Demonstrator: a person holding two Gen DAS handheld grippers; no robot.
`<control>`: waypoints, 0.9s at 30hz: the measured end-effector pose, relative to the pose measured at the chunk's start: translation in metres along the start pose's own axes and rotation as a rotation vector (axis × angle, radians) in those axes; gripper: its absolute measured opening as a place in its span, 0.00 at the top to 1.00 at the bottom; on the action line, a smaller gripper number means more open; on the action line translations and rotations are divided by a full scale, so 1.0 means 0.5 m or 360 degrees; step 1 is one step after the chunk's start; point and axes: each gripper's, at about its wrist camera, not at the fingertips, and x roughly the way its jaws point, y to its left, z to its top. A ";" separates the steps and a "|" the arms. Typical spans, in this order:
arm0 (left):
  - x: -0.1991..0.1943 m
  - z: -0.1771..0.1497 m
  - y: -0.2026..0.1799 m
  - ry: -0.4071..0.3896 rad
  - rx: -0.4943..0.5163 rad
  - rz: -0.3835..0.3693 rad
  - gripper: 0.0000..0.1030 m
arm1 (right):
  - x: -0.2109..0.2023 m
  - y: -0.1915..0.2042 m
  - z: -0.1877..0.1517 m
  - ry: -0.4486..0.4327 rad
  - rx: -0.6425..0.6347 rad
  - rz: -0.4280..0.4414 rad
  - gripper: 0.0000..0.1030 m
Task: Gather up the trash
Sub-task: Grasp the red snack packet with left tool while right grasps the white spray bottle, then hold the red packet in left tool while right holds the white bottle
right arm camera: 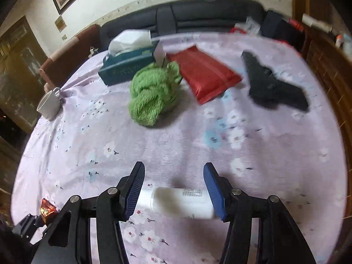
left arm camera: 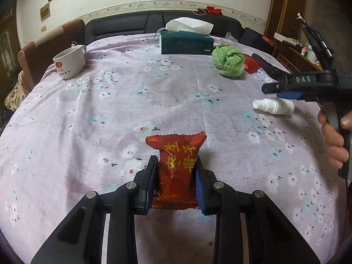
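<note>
Wrapper: crinkly red foil snack wrapper (left arm camera: 176,167), gold lettering, clamped upright in left hand-held gripper (left arm camera: 176,182) above near counter (left arm camera: 110,110) | Bottle: smooth white plastic spray bottle (right arm camera: 180,202) lay sideways between right hand-held gripper (right arm camera: 173,189) pads, jaws apart | Far: teal tissue box (left arm camera: 187,43) held white tissue; fluffy green cloth (left arm camera: 228,62); white ceramic mug (left arm camera: 70,61) far left

The snack packet (left arm camera: 176,169) is glossy, crinkled red foil; the spray bottle (right arm camera: 180,202) smooth white plastic; the towel (right arm camera: 151,92) rough green terry cloth; the mug (left arm camera: 70,60) glazed ceramic; the bench cover (left arm camera: 154,101) soft matt floral cloth
</note>
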 end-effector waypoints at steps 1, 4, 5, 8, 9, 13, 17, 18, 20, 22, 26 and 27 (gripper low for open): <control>0.000 0.000 -0.001 -0.0001 0.0001 0.0000 0.72 | 0.001 0.002 -0.005 0.0013 -0.0017 0.0007 0.43; 0.001 0.000 0.000 0.0002 -0.0006 -0.0010 0.72 | -0.010 0.017 -0.038 0.0067 -0.0087 0.0053 0.43; 0.001 0.000 -0.001 0.0003 -0.0003 -0.0010 0.72 | -0.015 0.022 -0.049 0.0074 -0.0105 0.0063 0.43; 0.001 -0.001 -0.002 0.0002 0.0000 -0.0013 0.72 | -0.033 0.045 -0.098 0.0104 -0.0181 0.0111 0.43; 0.001 0.000 -0.003 0.0002 -0.0001 -0.0013 0.72 | -0.034 0.047 -0.108 0.0109 -0.0192 0.0120 0.43; 0.000 -0.002 -0.003 0.0003 -0.0004 -0.0042 0.72 | -0.038 0.077 -0.156 0.0074 -0.0242 0.0030 0.44; -0.006 -0.002 -0.005 -0.0014 0.0005 -0.0079 0.72 | -0.053 0.104 -0.186 0.0018 -0.0244 -0.0170 0.69; -0.011 -0.002 -0.007 -0.0031 0.0009 -0.0087 0.72 | -0.061 0.105 -0.194 0.0001 -0.0199 -0.0180 0.69; -0.017 -0.001 -0.009 -0.0050 0.0016 -0.0101 0.72 | -0.093 0.111 -0.218 -0.0075 -0.0091 -0.0201 0.69; -0.024 -0.001 -0.014 -0.0066 0.0025 -0.0110 0.72 | -0.128 0.120 -0.245 -0.0161 -0.0012 -0.0240 0.69; -0.033 -0.003 -0.026 -0.0091 0.0061 -0.0122 0.72 | -0.173 0.157 -0.290 -0.0372 -0.0019 -0.0390 0.69; -0.035 -0.004 -0.029 -0.0100 0.0071 -0.0123 0.72 | -0.181 0.171 -0.302 -0.0444 -0.0052 -0.0466 0.69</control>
